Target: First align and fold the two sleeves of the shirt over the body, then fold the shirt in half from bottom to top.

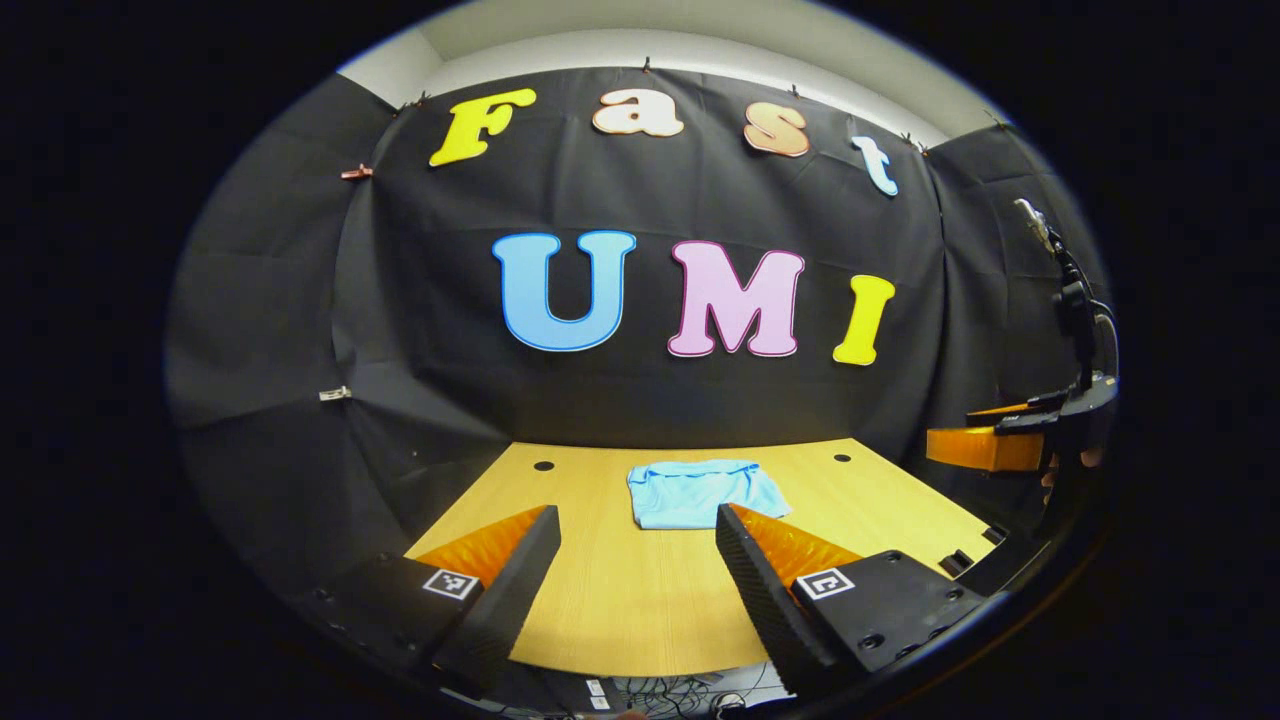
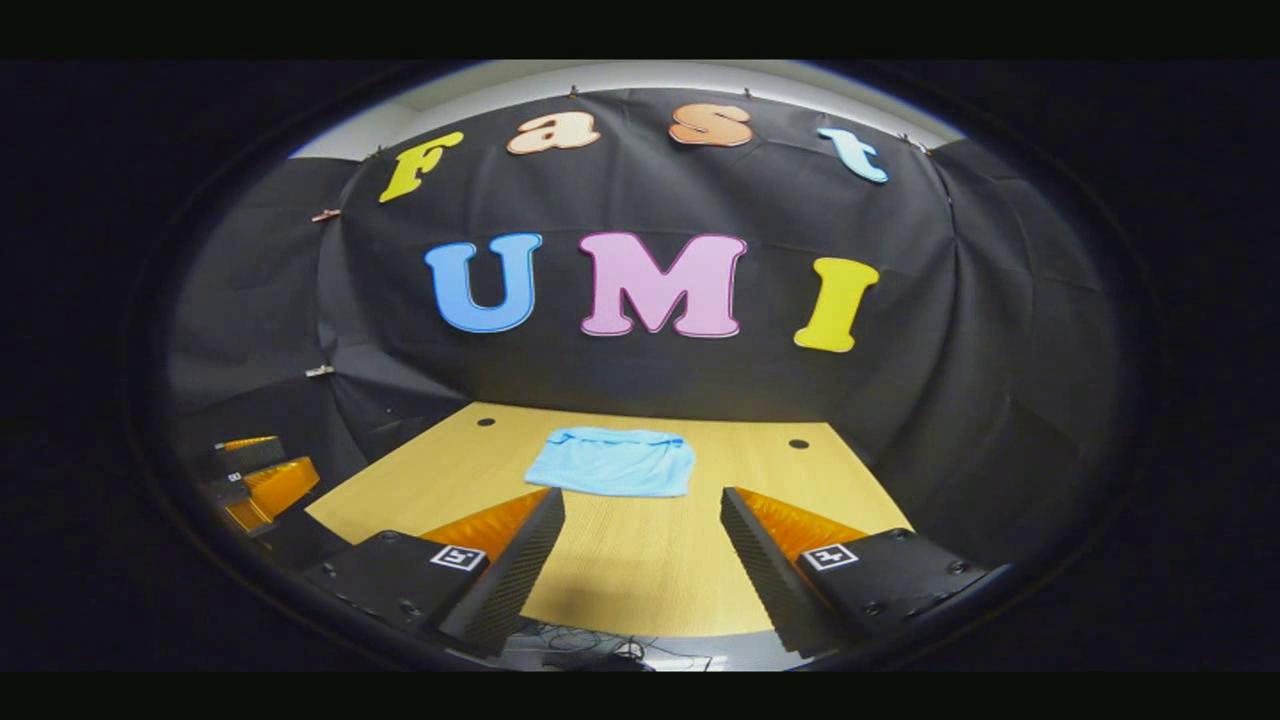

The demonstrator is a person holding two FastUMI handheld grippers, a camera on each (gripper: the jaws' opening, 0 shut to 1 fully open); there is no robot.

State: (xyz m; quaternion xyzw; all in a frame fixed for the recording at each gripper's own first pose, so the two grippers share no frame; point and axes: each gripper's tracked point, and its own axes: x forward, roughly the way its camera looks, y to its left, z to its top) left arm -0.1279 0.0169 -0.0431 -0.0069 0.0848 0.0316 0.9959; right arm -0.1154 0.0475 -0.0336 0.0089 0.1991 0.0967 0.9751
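1. Shirt (image 1: pixel 705 493): light blue, lying folded into a compact rectangle on the wooden table (image 1: pixel 620 590), toward the far edge near the black cloth wall (image 1: pixel 300 300); in the left gripper view it sits at about 1 o'clock from the fingers.
2. Left gripper (image 1: pixel 637 525): fingers spread wide, holding nothing, raised over the near part of the table; the right-hand fingertip overlaps the shirt's near corner in the picture, though contact cannot be judged.
3. Right gripper (image 2: pixel 642 505): fingers likewise spread and empty; in the right gripper view the shirt (image 2: pixel 612 462) lies at 12 o'clock, just beyond the tips, with bare table (image 2: pixel 640 580) between.
4. Each gripper appears in the other's view: the right one at 3 o'clock (image 1: pixel 985 435), the left one at 9 o'clock (image 2: pixel 260 485), both beside the table.
5. Two dark round holes (image 1: pixel 543 466) mark the tabletop's far corners.
6. Cables (image 2: pixel 600 645) lie below the table's near edge.
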